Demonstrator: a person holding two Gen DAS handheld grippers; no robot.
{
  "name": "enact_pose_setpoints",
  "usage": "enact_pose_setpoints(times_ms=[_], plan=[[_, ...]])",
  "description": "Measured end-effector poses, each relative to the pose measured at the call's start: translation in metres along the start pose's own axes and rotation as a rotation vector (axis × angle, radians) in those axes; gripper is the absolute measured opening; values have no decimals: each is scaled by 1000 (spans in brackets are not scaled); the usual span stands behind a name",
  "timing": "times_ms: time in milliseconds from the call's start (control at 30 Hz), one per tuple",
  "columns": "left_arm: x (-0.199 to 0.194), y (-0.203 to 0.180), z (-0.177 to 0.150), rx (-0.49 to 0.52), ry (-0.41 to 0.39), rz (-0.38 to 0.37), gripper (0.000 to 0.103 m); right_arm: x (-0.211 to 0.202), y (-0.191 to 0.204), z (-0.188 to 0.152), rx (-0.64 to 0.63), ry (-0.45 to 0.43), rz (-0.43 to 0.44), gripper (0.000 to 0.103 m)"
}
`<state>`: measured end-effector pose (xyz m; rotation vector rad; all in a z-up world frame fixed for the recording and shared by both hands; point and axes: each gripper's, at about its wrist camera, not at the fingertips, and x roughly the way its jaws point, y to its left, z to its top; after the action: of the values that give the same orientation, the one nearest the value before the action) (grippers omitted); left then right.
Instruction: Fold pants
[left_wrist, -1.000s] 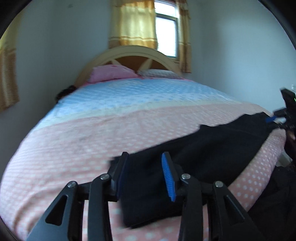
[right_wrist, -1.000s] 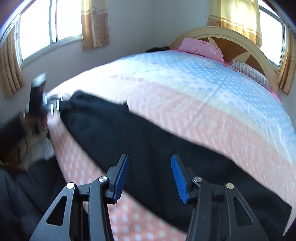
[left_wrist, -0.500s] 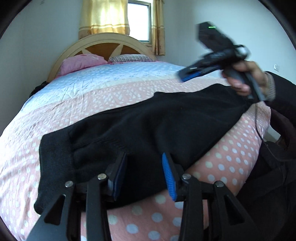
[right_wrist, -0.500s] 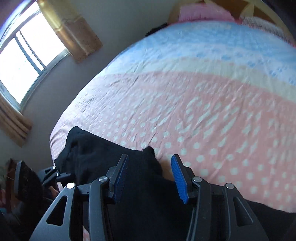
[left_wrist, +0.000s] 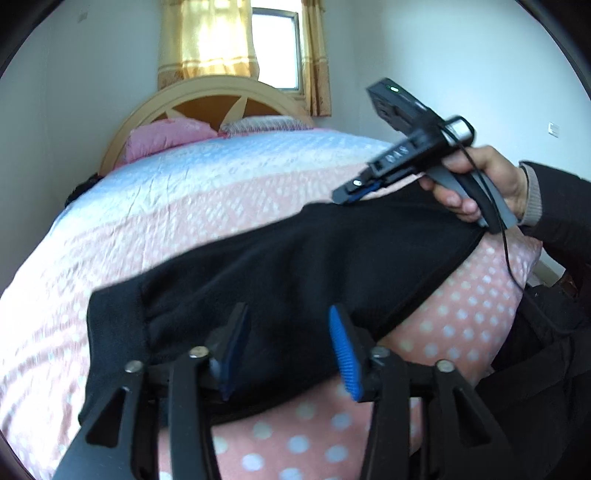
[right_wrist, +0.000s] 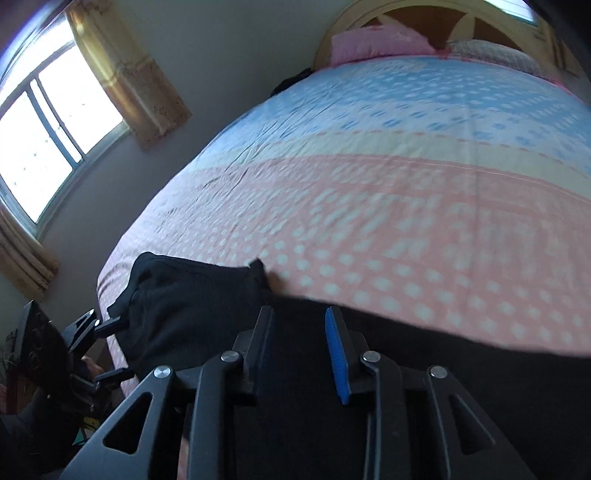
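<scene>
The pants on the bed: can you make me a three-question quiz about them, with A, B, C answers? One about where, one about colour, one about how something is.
1. Where do the pants lie?
A. across the pink dotted end of the bed cover
B. on the pink pillow
C. on the floor

2. What colour are the pants?
A. white
B. black
C. yellow

3. How do the jaws of the left gripper stand?
A. clamped flat together
B. apart, with black cloth behind the gap
C. closed on a pillow

Answers:
1 A: the left wrist view shows them spread over the pink dotted part, far from the headboard.
2 B: the cloth is black in both views.
3 B: a clear gap shows between the blue pads, which have just been opening.
</scene>
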<state>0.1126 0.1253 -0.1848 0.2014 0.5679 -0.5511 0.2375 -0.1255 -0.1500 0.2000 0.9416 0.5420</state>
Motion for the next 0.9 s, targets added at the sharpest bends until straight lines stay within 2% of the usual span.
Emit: enact_pose_setpoints(times_ms=[100, 167, 233, 333, 433, 533, 567, 633, 767, 800, 833, 867, 900], plan=[[1, -20, 11, 46, -11, -15, 62, -62, -40, -30, 89, -65, -37, 31], [6, -34, 17, 80, -8, -31, 64, -99, -65, -51, 173, -112, -50, 38], [15, -48, 21, 120, 2, -36, 64, -138, -96, -80, 283, -164, -80, 49], [29, -61, 29, 130, 11, -48, 65, -175, -131, -117, 405, -216, -136, 49], [45, -68, 42, 95, 16, -40, 66, -187, -154, -143, 485, -225, -170, 49], [54, -67, 54, 28, 9, -23, 67, -187, -174, -154, 566, -246, -147, 49], [55, -66, 56, 8, 8, -19, 71, -186, -181, -156, 587, -251, -147, 49], [59, -64, 57, -30, 21, -1, 75, -185, -186, -159, 601, -261, -141, 49], [69, -61, 55, -55, 68, 17, 75, -178, -182, -155, 596, -273, -163, 49], [70, -59, 54, -72, 76, 14, 75, -176, -181, -154, 591, -279, -168, 43], [73, -57, 53, -89, 87, 12, 77, -174, -181, -153, 583, -286, -175, 23], [76, -55, 51, -106, 102, 10, 77, -171, -181, -151, 582, -287, -181, 11], [80, -52, 50, -125, 118, 11, 77, -170, -182, -152, 588, -289, -179, 6]])
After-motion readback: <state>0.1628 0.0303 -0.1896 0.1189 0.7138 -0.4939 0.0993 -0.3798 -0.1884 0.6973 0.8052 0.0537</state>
